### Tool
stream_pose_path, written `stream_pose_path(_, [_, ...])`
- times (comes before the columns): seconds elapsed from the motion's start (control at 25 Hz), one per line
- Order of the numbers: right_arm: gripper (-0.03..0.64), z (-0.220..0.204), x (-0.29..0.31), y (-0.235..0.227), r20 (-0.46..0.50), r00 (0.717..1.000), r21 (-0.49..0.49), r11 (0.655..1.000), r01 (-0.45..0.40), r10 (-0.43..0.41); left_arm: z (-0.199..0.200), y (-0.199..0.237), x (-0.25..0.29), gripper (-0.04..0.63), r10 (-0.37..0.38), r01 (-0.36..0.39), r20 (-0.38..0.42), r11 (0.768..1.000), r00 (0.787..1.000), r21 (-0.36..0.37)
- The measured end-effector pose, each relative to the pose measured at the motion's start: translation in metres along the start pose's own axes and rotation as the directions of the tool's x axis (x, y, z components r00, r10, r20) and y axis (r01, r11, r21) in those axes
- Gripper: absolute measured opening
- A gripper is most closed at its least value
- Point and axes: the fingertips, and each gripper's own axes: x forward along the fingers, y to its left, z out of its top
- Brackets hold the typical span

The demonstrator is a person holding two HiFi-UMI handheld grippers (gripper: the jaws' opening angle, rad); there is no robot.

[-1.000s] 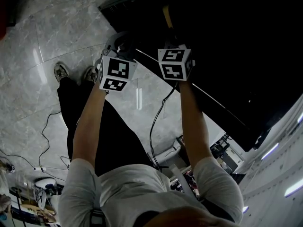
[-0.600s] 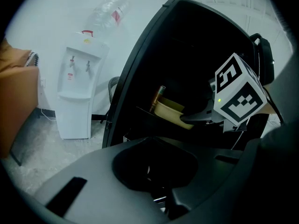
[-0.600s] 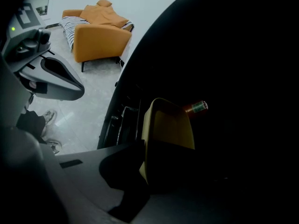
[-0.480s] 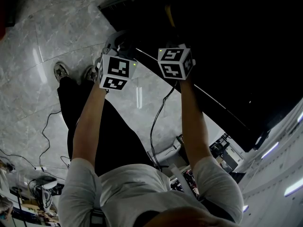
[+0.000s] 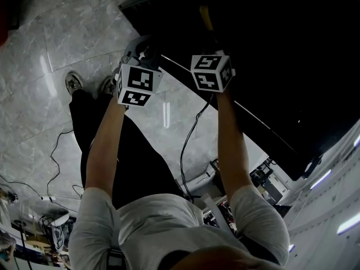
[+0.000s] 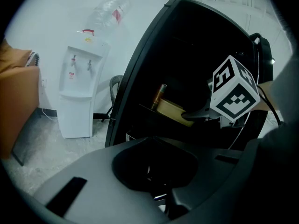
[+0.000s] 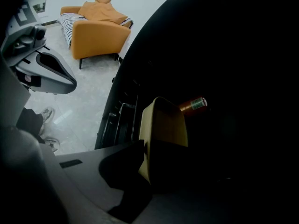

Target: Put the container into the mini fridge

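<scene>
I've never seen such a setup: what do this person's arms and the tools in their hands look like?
The left hand-held gripper and right hand-held gripper have smooth grey bodies, each carrying a white cube with black square markers. The person wears a light short-sleeved T-shirt.

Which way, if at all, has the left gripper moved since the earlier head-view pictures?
No. The left gripper keeps its spot at the near edge of the mini fridge, level with the same shoe as before.
</scene>
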Motion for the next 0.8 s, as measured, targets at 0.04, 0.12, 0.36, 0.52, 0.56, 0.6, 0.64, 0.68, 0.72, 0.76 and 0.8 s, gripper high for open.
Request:
stream_pose_path(0.04, [0.054, -0.001, 0.0, 0.0, -0.003, 1.0, 0.004, 1.0, 0.002, -0.002, 0.0, 0.001, -0.001, 0.012, 0.001, -0.001, -0.001, 1.0, 1.0, 0.001])
stream_pose_path(0.12, [0.054, -0.002, -0.001, 0.0, -0.003, 1.0, 0.013, 1.0, 0.007, -0.006, 0.0, 0.001, -0.002, 0.011, 0.002, -0.002, -0.001, 1.0, 1.0, 0.003])
stream_pose_path(0.36, [0.152, 0.002, -0.004, -0.005, 0.036, 0.999, 0.061, 0.998, 0.02, -0.022, 0.002, 0.003, -0.008, 0.012, 0.012, -0.012, 0.006, 1.0, 1.0, 0.01])
stream_pose_path(0.52, [0.157, 0.01, -0.012, -0.011, 0.071, 0.997, 0.069, 0.997, 0.035, -0.04, 0.003, 0.008, -0.018, 0.011, 0.037, -0.037, 0.008, 0.999, 0.999, 0.007])
stream_pose_path(0.56, [0.16, 0.01, -0.015, -0.012, 0.079, 0.996, 0.074, 0.997, 0.037, -0.043, 0.004, 0.007, -0.021, 0.012, 0.038, -0.038, 0.009, 0.999, 0.999, 0.008])
stream_pose_path(0.6, [0.163, 0.011, -0.018, -0.013, 0.084, 0.995, 0.08, 0.996, 0.04, -0.047, 0.006, 0.006, -0.023, 0.011, 0.037, -0.037, 0.009, 0.999, 0.999, 0.01])
stream_pose_path(0.64, [0.163, 0.013, -0.023, -0.014, 0.091, 0.995, 0.086, 0.995, 0.043, -0.051, 0.007, 0.005, -0.026, 0.012, 0.035, -0.035, 0.01, 0.999, 0.999, 0.011])
stream_pose_path(0.68, [0.163, 0.016, -0.028, -0.015, 0.101, 0.993, 0.092, 0.995, 0.048, -0.057, 0.01, 0.004, -0.029, 0.011, 0.033, -0.033, 0.012, 0.999, 0.999, 0.013])
stream_pose_path(0.72, [0.163, 0.021, -0.034, -0.015, 0.116, 0.991, 0.098, 0.994, 0.055, -0.066, 0.014, 0.004, -0.031, 0.012, 0.029, -0.03, 0.017, 0.999, 0.999, 0.019])
stream_pose_path(0.76, [0.163, 0.027, -0.041, -0.015, 0.138, 0.987, 0.107, 0.992, 0.064, -0.078, 0.019, 0.004, -0.034, 0.011, 0.024, -0.025, 0.023, 0.999, 0.999, 0.029])
stream_pose_path(0.8, [0.163, 0.032, -0.047, -0.014, 0.163, 0.982, 0.12, 0.99, 0.072, -0.091, 0.024, 0.004, -0.036, 0.012, 0.019, -0.02, 0.027, 0.999, 0.999, 0.038])
